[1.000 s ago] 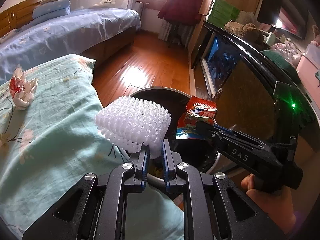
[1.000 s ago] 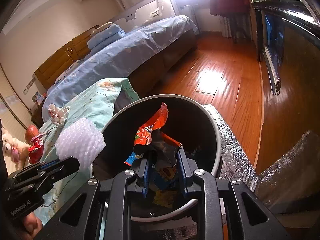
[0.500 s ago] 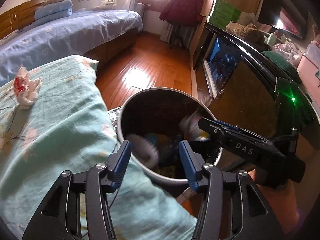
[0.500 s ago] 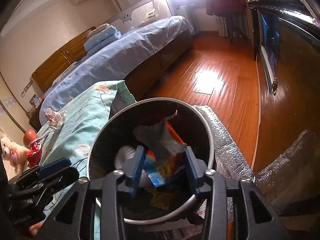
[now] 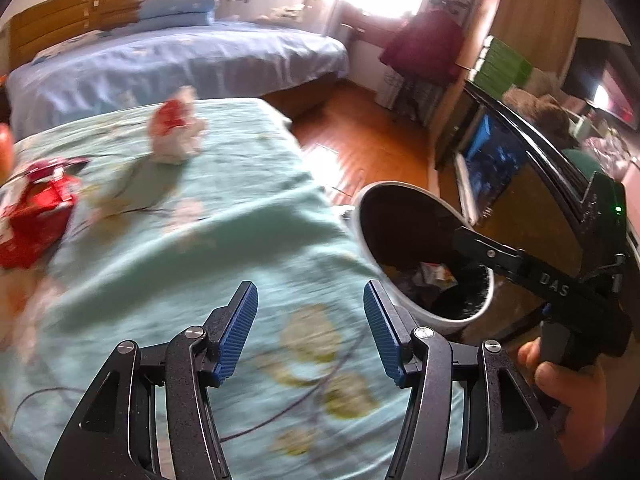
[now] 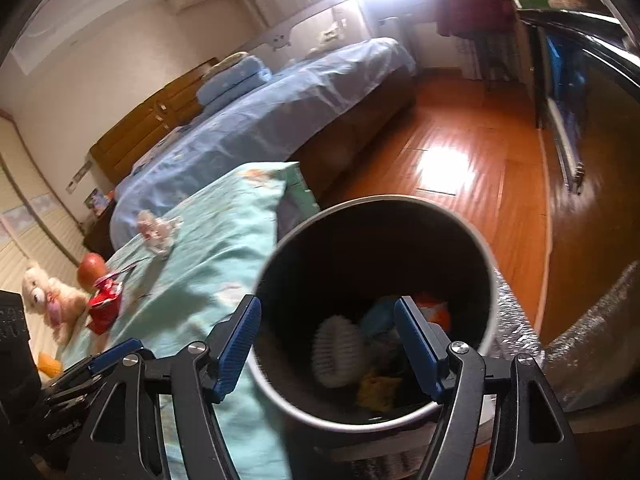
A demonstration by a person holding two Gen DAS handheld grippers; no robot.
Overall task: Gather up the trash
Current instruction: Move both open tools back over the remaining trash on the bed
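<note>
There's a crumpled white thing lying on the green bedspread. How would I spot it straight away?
Find the green bedspread beside the bin. Near its far end lies the white wad, crumpled and red-stained. The red carton, closer, is boxy and wholly red.

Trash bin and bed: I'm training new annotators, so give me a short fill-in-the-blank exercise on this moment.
1. The white foam piece lies inside the ____.
2. Both claws, the left claw and the right claw, hold ____.
3. The crumpled tissue lies on the ____ blanket.
4. The red wrapper still waits on the ____.

Missing words: bin; nothing; green; bed
</note>
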